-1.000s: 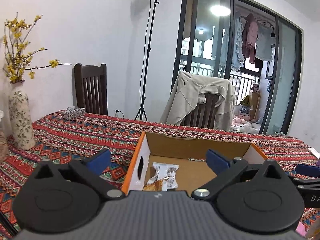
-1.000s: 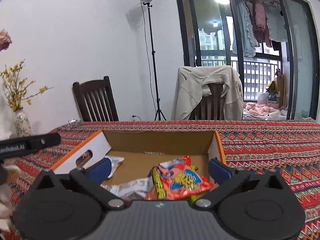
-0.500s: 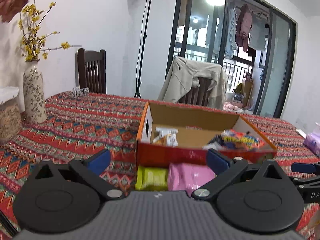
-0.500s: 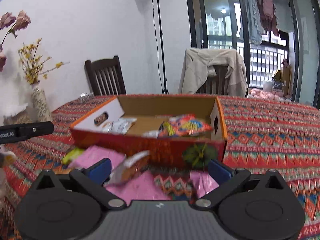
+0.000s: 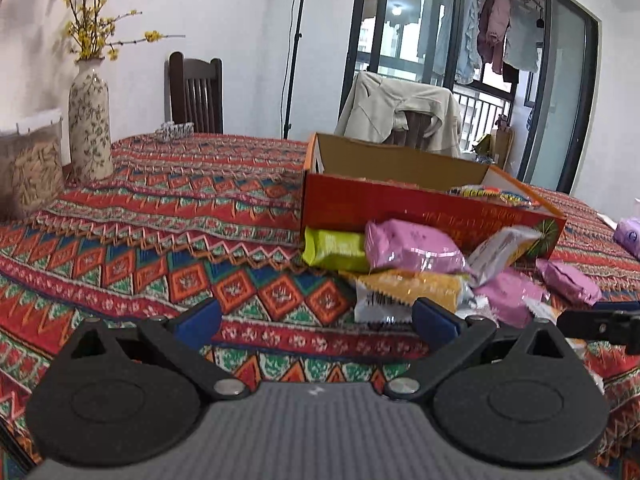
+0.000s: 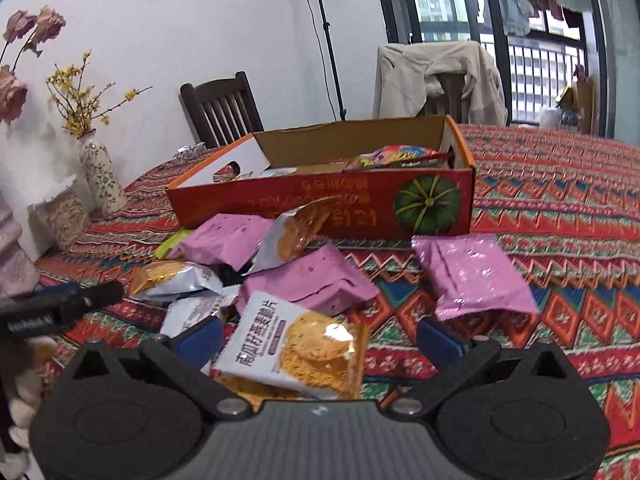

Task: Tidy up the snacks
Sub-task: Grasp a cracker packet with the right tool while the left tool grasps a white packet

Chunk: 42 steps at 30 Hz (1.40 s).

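Observation:
A red-and-orange cardboard box (image 5: 404,204) (image 6: 320,200) stands on the patterned tablecloth with a colourful snack bag (image 6: 396,156) inside. Before it lie loose packets: pink ones (image 5: 412,246) (image 6: 472,276), a lime-green one (image 5: 332,244), and white-and-orange cracker packets (image 5: 404,290) (image 6: 300,340). My left gripper (image 5: 316,320) is open over bare cloth, left of the pile. My right gripper (image 6: 320,334) is open, and a cracker packet lies between its fingers, not clamped. The left tool's tip (image 6: 60,306) shows at left in the right wrist view.
A patterned vase (image 5: 90,120) with yellow flowers and a jar (image 5: 32,168) stand at the table's left. Two chairs (image 5: 196,96) stand behind the table, one draped with a beige jacket (image 5: 400,116). A purple pack (image 5: 628,236) lies at far right.
Both grippers have pulled back from over the box and dropped toward the near table edge. The loose packets in front of the box have come into view.

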Motion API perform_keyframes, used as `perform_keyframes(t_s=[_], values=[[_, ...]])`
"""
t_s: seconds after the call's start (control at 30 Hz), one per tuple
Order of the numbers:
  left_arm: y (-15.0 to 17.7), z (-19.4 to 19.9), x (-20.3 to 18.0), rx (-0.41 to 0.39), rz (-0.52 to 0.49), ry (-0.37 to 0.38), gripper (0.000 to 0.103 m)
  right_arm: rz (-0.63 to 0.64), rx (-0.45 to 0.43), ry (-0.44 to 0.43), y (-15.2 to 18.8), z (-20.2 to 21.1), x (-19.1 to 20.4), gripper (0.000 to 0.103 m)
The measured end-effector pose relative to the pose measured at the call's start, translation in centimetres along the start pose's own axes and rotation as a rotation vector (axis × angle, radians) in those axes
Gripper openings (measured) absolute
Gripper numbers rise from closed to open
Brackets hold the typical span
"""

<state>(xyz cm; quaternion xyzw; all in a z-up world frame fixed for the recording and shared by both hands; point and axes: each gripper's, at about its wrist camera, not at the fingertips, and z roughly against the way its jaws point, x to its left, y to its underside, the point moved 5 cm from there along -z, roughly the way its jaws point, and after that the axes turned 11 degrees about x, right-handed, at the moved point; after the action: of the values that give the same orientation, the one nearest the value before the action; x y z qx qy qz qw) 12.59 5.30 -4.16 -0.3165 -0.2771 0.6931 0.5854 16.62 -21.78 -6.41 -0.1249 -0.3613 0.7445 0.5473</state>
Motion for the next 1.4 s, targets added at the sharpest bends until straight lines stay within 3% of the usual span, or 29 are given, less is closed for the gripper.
perform_keyframes(t_s=[0.27, 0.4, 0.57, 0.73, 0.93, 1.07, 1.27, 1.4], values=[[0.1, -0.1, -0.4, -0.012, -0.012, -0.001, 0.103, -0.019, 0.037, 0.011, -0.3, -1.5, 0.5, 0.102], [0.1, -0.1, -0.4, -0.014, -0.010, 0.007, 0.103, -0.043, 0.056, -0.007, -0.3, -2.2, 0.6, 0.083], [0.1, -0.2, -0.2, -0.007, 0.002, 0.013, 0.103, -0.036, 0.055, 0.003, 0.0, -2.3, 0.6, 0.077], [0.1, -0.2, -0.1, -0.005, 0.004, 0.008, 0.103, -0.030, 0.040, 0.015, 0.2, -2.0, 0.5, 0.062], [0.0, -0.2, -0.1, 0.019, 0.016, -0.007, 0.103, 0.000, -0.008, 0.038, 0.5, -0.8, 0.5, 0.059], [0.1, 0.0, -0.8, 0.049, 0.020, 0.036, 0.103, 0.012, -0.061, 0.068, 0.4, 0.5, 0.1, 0.059], [0.2, 0.2, -3.4, 0.092, -0.017, 0.107, 0.103, 0.036, -0.121, 0.120, 0.5, 1.8, -0.4, 0.059], [0.4, -0.3, -5.9, 0.116, -0.060, 0.098, 0.103, 0.039, -0.137, 0.126, 0.7, 2.3, -0.8, 0.059]])
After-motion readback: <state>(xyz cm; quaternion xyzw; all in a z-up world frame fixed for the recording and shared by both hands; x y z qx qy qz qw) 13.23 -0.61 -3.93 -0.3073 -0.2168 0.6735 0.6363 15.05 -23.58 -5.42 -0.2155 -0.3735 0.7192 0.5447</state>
